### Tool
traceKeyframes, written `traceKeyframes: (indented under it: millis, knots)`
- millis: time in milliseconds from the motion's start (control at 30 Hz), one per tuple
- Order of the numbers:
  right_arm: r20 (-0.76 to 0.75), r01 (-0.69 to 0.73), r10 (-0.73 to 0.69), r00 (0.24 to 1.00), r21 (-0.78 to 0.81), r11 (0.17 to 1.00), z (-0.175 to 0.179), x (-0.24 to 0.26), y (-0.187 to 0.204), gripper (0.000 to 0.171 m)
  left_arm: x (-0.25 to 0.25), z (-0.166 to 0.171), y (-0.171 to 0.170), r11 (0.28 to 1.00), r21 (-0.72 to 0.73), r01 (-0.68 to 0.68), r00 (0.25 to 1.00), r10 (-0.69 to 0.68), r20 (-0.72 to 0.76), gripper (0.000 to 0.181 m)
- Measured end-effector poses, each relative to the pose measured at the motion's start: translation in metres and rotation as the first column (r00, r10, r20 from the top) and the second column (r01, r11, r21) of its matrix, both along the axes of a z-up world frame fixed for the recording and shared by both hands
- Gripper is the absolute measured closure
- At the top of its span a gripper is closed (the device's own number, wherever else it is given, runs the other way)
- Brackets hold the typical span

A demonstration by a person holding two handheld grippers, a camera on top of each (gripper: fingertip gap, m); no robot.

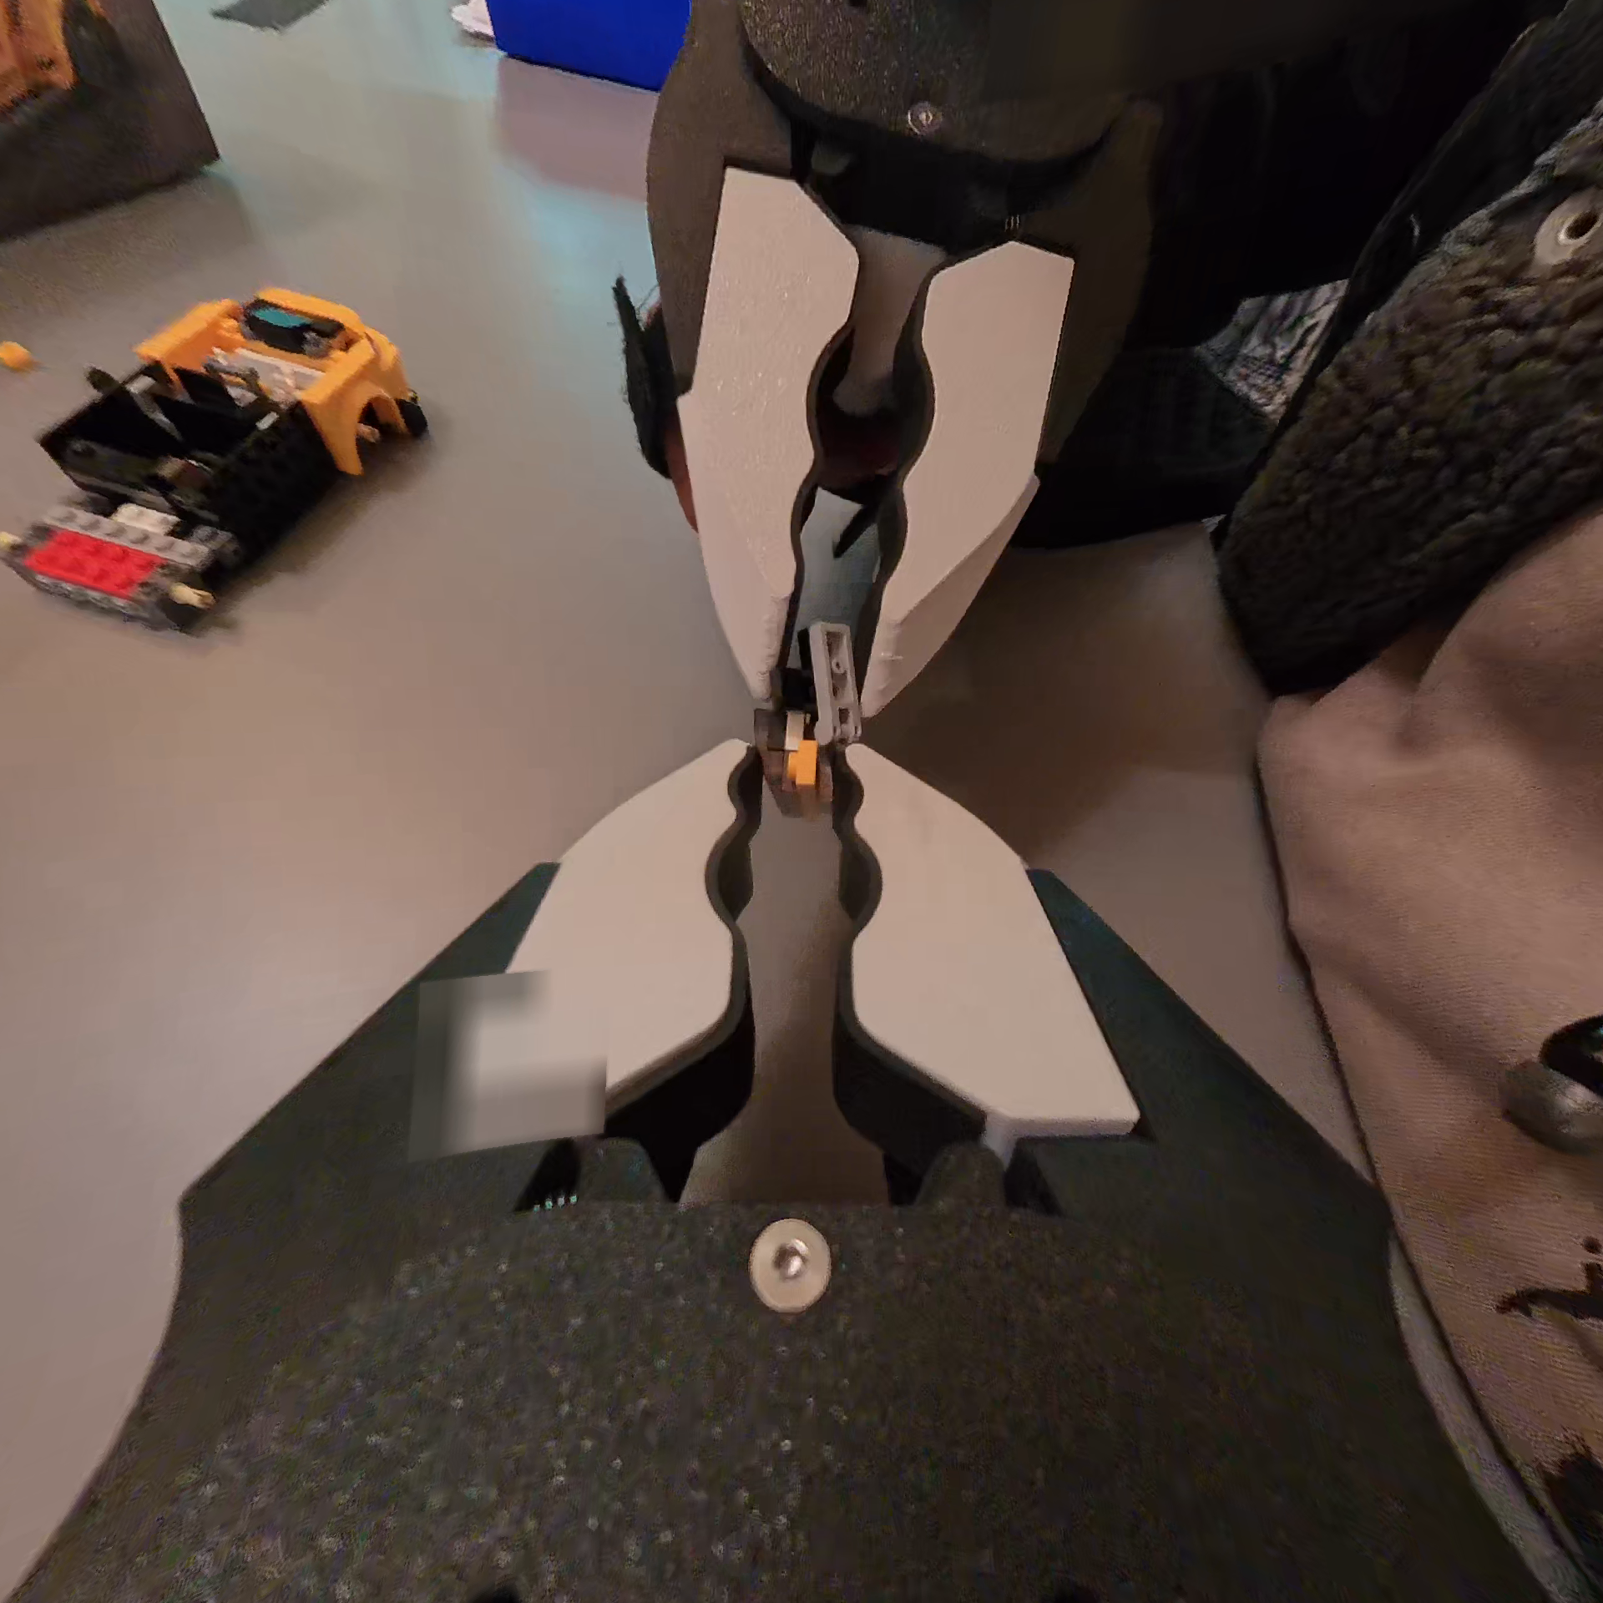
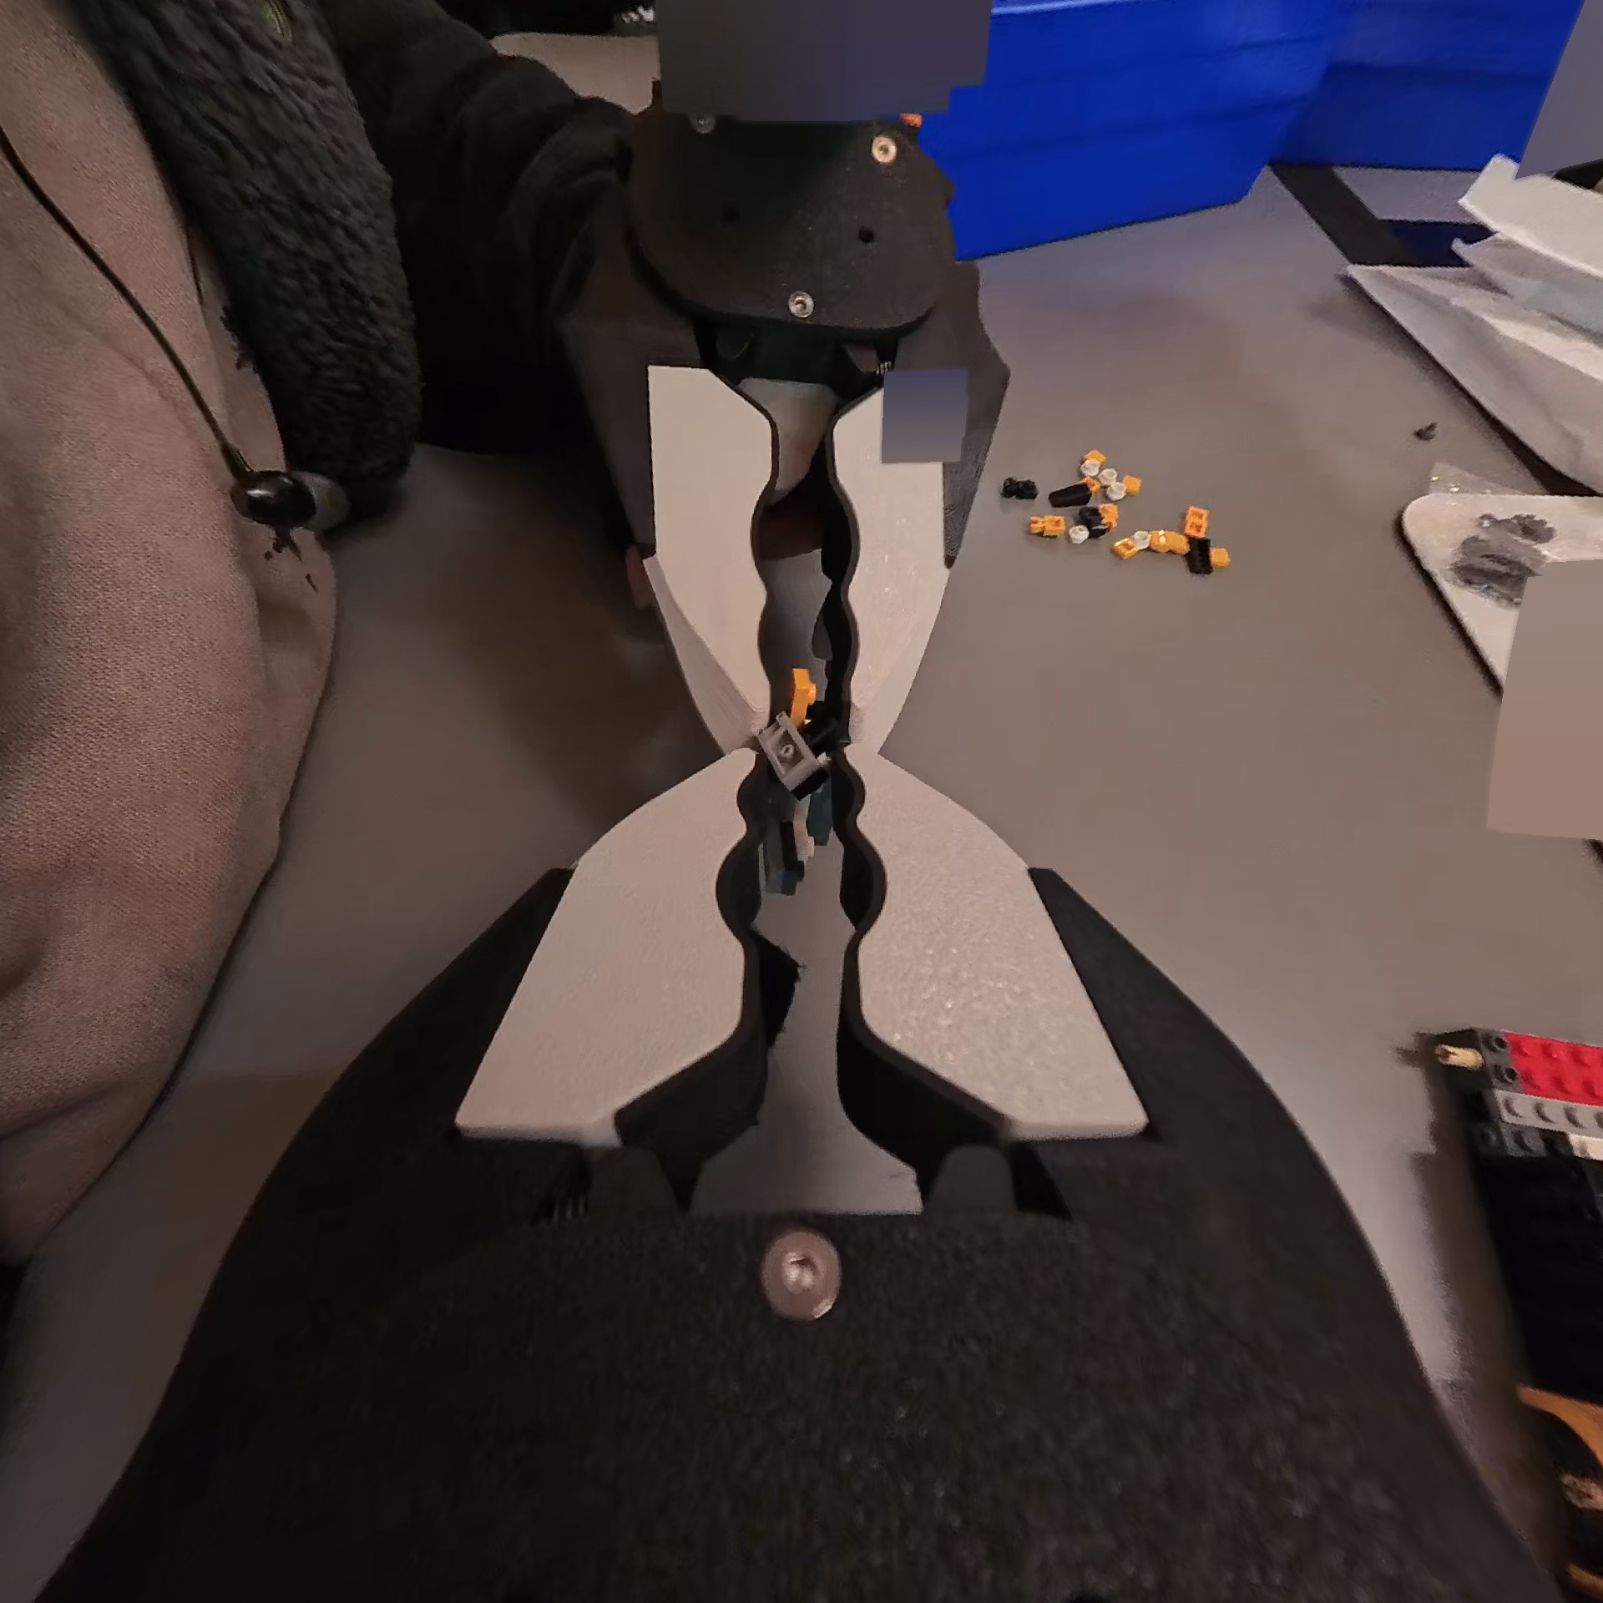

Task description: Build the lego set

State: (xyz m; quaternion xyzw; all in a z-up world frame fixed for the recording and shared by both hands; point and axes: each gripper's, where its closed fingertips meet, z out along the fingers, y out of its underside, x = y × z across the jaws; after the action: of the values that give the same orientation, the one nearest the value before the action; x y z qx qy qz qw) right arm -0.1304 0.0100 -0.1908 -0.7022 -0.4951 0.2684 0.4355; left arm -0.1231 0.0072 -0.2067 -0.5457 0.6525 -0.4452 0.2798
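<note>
My two grippers meet tip to tip above the grey table (image 1: 390,824). My left gripper (image 1: 794,768) is shut on a small orange and black lego piece (image 1: 800,763). My right gripper (image 1: 820,694) comes in from the top of the left wrist view, shut on a small grey and black lego piece (image 1: 837,677). The two pieces touch at the fingertips. In the right wrist view my right gripper (image 2: 798,772) holds the grey piece (image 2: 785,748), with black and blue parts behind it. The left gripper (image 2: 807,724) opposite holds the orange piece (image 2: 802,690).
A partly built orange, black and red lego car (image 1: 217,451) sits on the table to the left; its red end shows in the right wrist view (image 2: 1544,1076). Loose orange, black and grey pieces (image 2: 1128,520), plastic bags (image 2: 1518,304) and a blue bin (image 2: 1171,130) lie beyond. A person's jacket (image 1: 1431,781) is close. Only a small space, under 4 cm, lies between the two pairs of fingers.
</note>
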Motion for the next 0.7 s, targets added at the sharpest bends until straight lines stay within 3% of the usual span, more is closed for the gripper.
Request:
traceKeyframes:
  millis: [100, 200, 300, 367, 700]
  knots:
    - [0.032, 0.028, -0.030, 0.999, 0.068, 0.997, 0.002, 0.000, 0.004, 0.158, 0.000, 0.002, 0.002, 0.998, -0.065, -0.017, 1.000, 0.018, 0.010, 0.167]
    - [0.021, 0.040, -0.042, 0.999, 0.063, 0.997, 0.003, 0.000, 0.004, 0.159, -0.001, 0.004, -0.001, 0.963, -0.270, -0.001, 1.000, 0.000, -0.003, 0.167]
    - [0.012, 0.025, -0.026, 1.000, 0.029, 0.999, 0.005, 0.001, 0.003, 0.160, -0.002, 0.010, -0.009, 0.830, -0.557, 0.028, 0.999, -0.042, -0.012, 0.167]
    - [0.010, 0.001, -0.001, 1.000, 0.000, 1.000, 0.009, 0.001, 0.001, 0.161, -0.003, 0.017, -0.012, 0.736, -0.675, 0.054, 0.998, -0.065, 0.010, 0.167]
    - [0.091, -0.067, 0.067, 0.994, 0.000, 0.998, 0.018, -0.002, 0.000, 0.161, -0.005, 0.035, -0.015, 0.551, -0.824, 0.134, 0.991, -0.097, 0.096, 0.160]
